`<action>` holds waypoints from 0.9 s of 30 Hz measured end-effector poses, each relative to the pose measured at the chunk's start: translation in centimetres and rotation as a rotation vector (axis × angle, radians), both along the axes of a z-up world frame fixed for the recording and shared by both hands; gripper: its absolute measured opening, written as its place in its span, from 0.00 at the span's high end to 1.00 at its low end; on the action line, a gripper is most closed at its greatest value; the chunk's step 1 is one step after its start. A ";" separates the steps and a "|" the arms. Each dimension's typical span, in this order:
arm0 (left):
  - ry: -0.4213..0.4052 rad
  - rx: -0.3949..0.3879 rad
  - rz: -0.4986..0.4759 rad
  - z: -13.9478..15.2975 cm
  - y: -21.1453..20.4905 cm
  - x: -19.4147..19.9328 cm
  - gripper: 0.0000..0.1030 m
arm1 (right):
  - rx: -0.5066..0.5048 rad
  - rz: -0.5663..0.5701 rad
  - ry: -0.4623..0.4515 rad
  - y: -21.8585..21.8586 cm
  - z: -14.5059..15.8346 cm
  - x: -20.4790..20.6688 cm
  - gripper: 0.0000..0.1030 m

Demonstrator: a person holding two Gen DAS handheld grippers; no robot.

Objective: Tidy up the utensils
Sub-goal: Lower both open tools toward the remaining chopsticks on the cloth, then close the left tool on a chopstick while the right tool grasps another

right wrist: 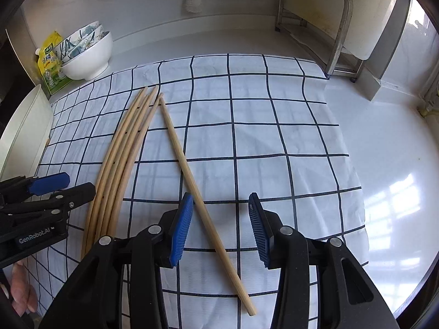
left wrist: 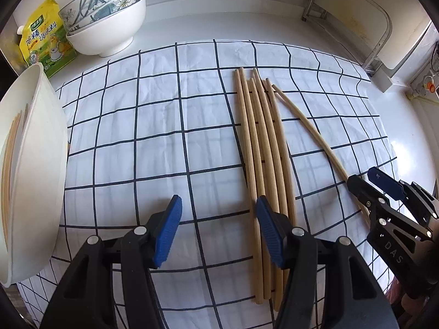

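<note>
Under everything lies the white cloth with a dark blue grid (right wrist: 274,137), spread over a glossy white counter (right wrist: 397,164). At your far left a large white plastic container (left wrist: 41,150) is tipped on its side, and a few pale wooden sticks (left wrist: 11,148) already rest inside it, so some of the sorting looks done. Behind it stand a stack of ceramic bowls, white below and blue-flowered above (left wrist: 109,19), and a yellow-green seasoning packet (left wrist: 44,41); neither seems part of the job. What is left lies on the cloth: a bundle of about five long bamboo chopsticks (left wrist: 263,150), side by side and touching, and one single bamboo chopstick (right wrist: 197,189) angled away just to their right. Your left gripper (left wrist: 218,233) is spread wide and holds nothing; its right pad sits over the near end of the bundle, though whether it touches is unclear. Your right gripper (right wrist: 219,229) is also wide open and empty, its jaws straddling the single chopstick, with the left pad right against or just beside it. By my reading you are less than halfway: six sticks or so still have to go into the container.
</note>
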State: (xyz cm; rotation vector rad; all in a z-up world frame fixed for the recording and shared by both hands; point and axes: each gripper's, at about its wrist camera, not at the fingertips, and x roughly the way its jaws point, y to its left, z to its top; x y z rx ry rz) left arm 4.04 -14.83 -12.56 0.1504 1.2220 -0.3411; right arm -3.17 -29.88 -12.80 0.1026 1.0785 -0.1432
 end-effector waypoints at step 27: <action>-0.040 0.043 0.003 -0.5 -2.0 0.6 0.57 | -0.048 0.115 -0.013 1.2 -1.0 2.4 0.65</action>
